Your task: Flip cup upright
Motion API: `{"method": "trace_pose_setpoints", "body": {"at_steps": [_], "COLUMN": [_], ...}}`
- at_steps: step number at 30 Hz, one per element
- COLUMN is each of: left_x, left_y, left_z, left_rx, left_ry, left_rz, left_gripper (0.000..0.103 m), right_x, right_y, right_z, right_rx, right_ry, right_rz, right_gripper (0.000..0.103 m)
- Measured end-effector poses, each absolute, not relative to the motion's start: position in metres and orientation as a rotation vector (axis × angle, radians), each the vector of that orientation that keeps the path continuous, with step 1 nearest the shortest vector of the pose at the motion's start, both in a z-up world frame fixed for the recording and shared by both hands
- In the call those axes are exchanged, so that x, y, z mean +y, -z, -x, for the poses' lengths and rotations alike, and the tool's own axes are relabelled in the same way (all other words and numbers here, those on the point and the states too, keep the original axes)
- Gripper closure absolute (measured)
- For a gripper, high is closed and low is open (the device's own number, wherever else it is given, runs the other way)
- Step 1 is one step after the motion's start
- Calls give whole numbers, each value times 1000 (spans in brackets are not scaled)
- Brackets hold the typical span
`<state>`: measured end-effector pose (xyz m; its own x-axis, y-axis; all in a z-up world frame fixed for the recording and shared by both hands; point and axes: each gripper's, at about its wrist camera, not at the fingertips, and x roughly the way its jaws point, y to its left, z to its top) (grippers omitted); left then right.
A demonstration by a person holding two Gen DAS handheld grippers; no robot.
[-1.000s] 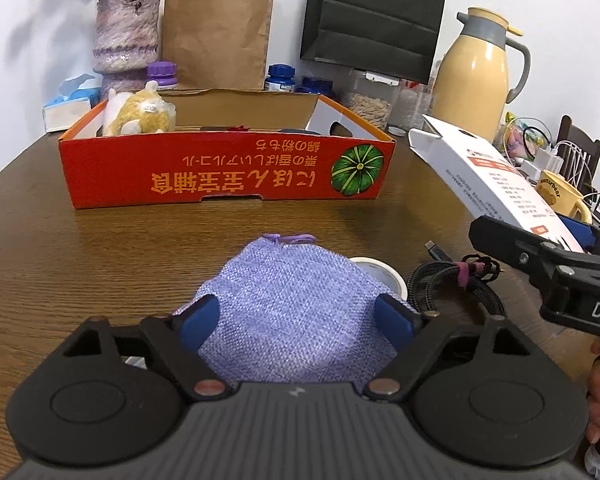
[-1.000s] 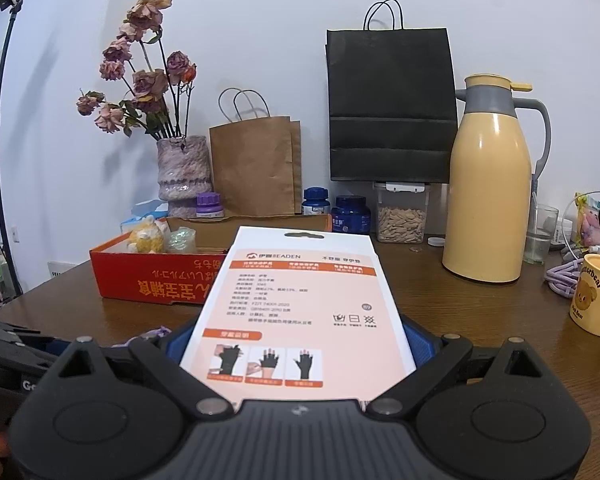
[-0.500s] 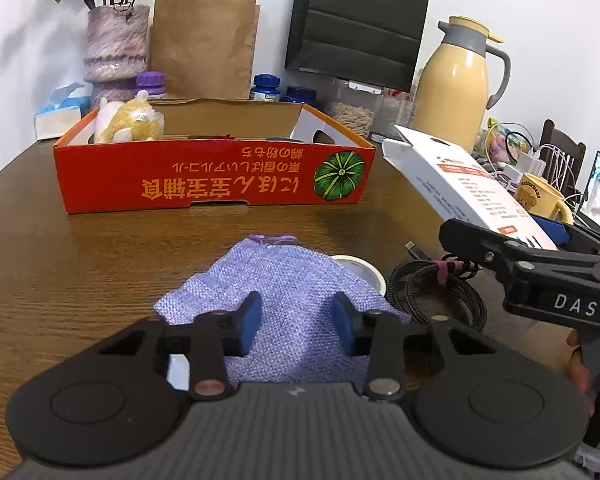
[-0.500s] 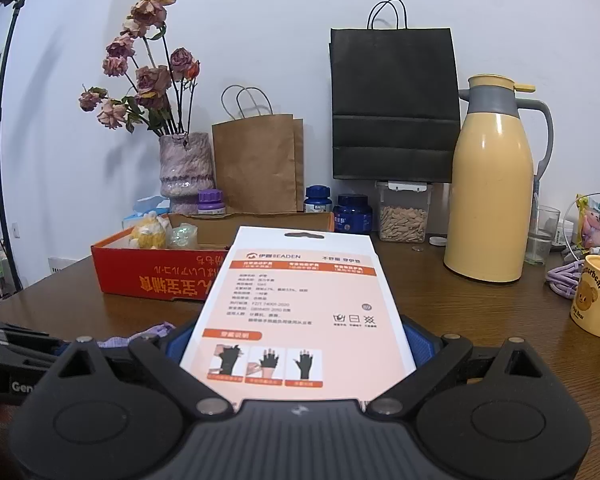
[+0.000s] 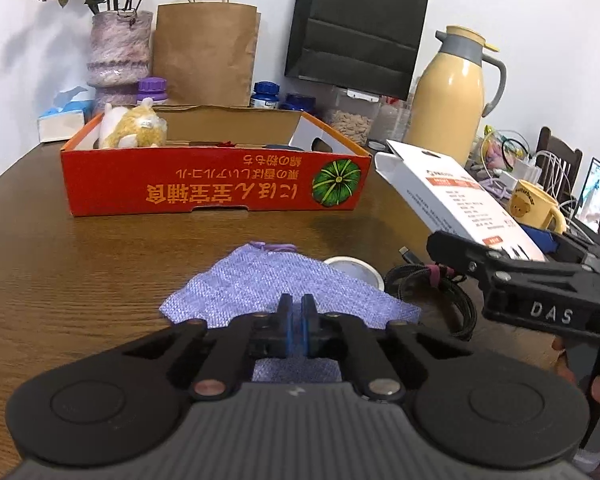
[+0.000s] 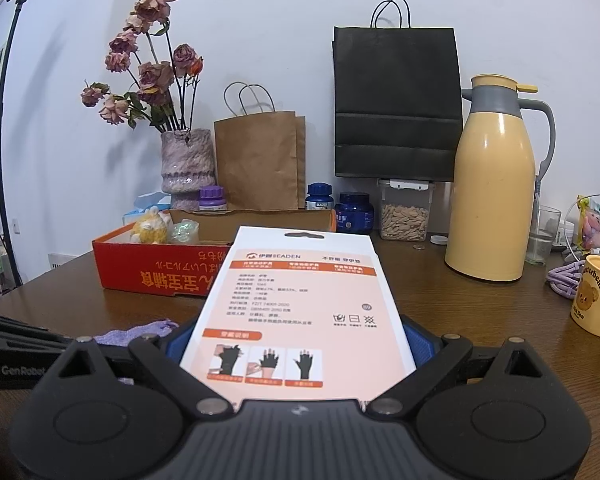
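Note:
A purple cloth bag [image 5: 284, 284] lies on the wooden table [image 5: 80, 272], straight ahead in the left wrist view. My left gripper [image 5: 294, 308] sits over its near part, jaws closing until the blue pads almost meet, with a fold of cloth pinched between them. Behind the bag a white round rim [image 5: 354, 266] peeks out, mostly hidden, and I cannot tell what it is. A yellow bear mug [image 6: 598, 296] stands upright at the right. My right gripper [image 6: 300, 342] is shut on a white and orange glove box [image 6: 300, 300], held above the table.
A red cardboard tray [image 5: 216, 192] with a plush toy stands farther back. A coiled black cable [image 5: 432, 284] lies right of the bag. A yellow thermos [image 6: 496, 200], vase [image 6: 186, 164], paper bags, jars and loose cables line the far edge and right side.
The left jaws went from wide around the bag to nearly together on it, and the bag looks flatter. The right gripper and its box stayed put.

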<state>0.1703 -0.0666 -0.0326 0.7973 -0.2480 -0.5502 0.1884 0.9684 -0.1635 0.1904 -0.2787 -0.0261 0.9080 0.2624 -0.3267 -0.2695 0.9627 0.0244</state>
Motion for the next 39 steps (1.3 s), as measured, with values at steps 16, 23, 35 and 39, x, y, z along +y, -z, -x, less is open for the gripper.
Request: {"method": "trace_pose_setpoints", "body": {"at_steps": [16,23,35,39], "left_x": [-101,-96,-87,-82], "left_y": [43,48,38,32], "left_z": [-174,-175,-158,-153], "left_rx": [627,640,584,559], "left_ry": [169,172,220,226], "left_rz": [-73,-51,-14,1], "left_gripper": [0,32,74,78], "right_x": [-296,-297,-295,-295], "right_y": [25,25,27,27], "right_z": [-173,-171,-172,-173], "right_rx": [305,303,309,311], "right_ry": [-270,-284,-286,-283], "right_rz": [5,4,17,19], "right_gripper": [6,6,6,6]}}
